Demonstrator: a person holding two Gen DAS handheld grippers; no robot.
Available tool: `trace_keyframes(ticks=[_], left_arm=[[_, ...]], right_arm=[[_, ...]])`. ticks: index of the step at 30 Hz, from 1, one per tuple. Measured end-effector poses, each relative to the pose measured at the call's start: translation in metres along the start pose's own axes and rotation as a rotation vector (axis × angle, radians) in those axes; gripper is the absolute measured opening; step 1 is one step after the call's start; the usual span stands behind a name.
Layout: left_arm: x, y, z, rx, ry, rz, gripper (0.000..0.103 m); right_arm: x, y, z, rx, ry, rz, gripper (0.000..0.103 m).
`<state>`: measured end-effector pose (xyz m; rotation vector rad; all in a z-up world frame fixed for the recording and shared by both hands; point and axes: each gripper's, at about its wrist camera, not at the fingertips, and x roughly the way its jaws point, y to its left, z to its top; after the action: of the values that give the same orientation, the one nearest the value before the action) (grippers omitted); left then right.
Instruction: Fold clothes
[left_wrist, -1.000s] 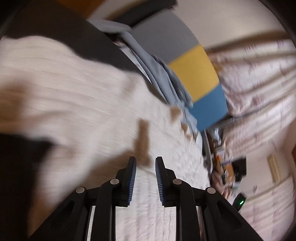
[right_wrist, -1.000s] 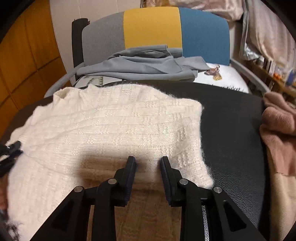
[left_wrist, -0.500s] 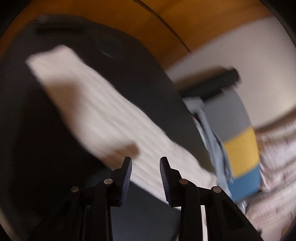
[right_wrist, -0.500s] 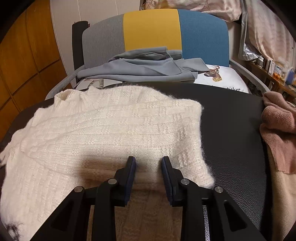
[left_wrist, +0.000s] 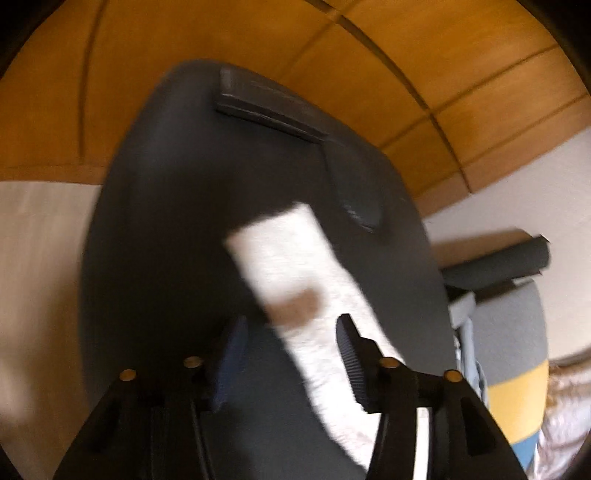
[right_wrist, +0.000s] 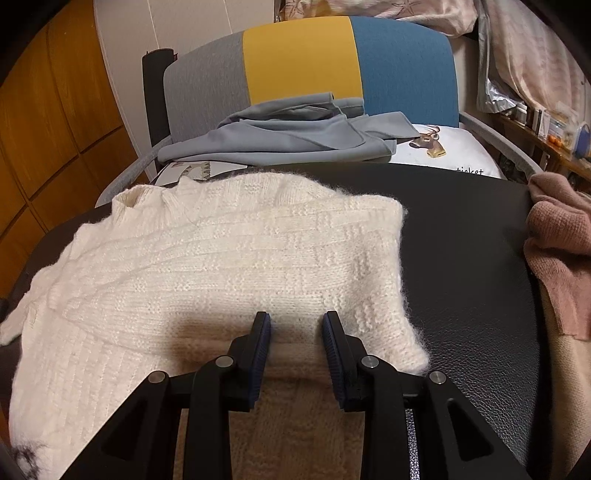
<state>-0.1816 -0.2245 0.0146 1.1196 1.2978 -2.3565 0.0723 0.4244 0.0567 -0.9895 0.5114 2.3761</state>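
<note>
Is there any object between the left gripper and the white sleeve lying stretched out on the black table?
Nothing visible does. The left gripper has just been opening, and the white sleeve lies straight ahead on the black table, passing under the open jaws, unpinched.

Right wrist view. A cream knitted sweater (right_wrist: 221, 266) lies spread on the black tabletop (right_wrist: 461, 236). The right gripper (right_wrist: 295, 325) hovers over the sweater's near folded edge, jaws partly apart with nothing pinched between them. A pink knit garment (right_wrist: 557, 240) lies at the tabletop's right edge. Behind stands a grey, yellow and blue chair (right_wrist: 303, 59) carrying a grey garment (right_wrist: 288, 136).
</note>
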Motion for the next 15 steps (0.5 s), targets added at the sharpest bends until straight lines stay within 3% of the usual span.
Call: trace_keyframes(ticks=[2, 8, 10, 12, 13, 15], left_arm=[[0.011, -0.004, 0.001, -0.008, 0.048, -0.036, 0.056], [0.018, -0.004, -0.004, -0.106, -0.027, -0.059, 0.056], [0.021, -0.010, -0.007, -0.088, -0.047, -0.038, 0.046], [0.030, -0.022, -0.012, -0.020, -0.047, 0.040, 0.012], [0.034, -0.026, -0.013, 0.011, -0.039, 0.065, 0.005], [0.036, -0.025, -0.011, 0.032, -0.021, 0.034, 0.005]], right_arm=[[0.000, 0.000, 0.000, 0.000, 0.000, 0.001, 0.031], [0.000, -0.001, 0.000, 0.001, -0.001, 0.005, 0.031], [0.000, -0.001, 0.000, 0.002, -0.001, 0.006, 0.031], [0.000, -0.001, 0.000, 0.004, -0.002, 0.008, 0.031], [0.000, -0.002, 0.000, 0.005, -0.002, 0.009, 0.031], [0.000, -0.002, 0.000, 0.006, -0.002, 0.011, 0.031]])
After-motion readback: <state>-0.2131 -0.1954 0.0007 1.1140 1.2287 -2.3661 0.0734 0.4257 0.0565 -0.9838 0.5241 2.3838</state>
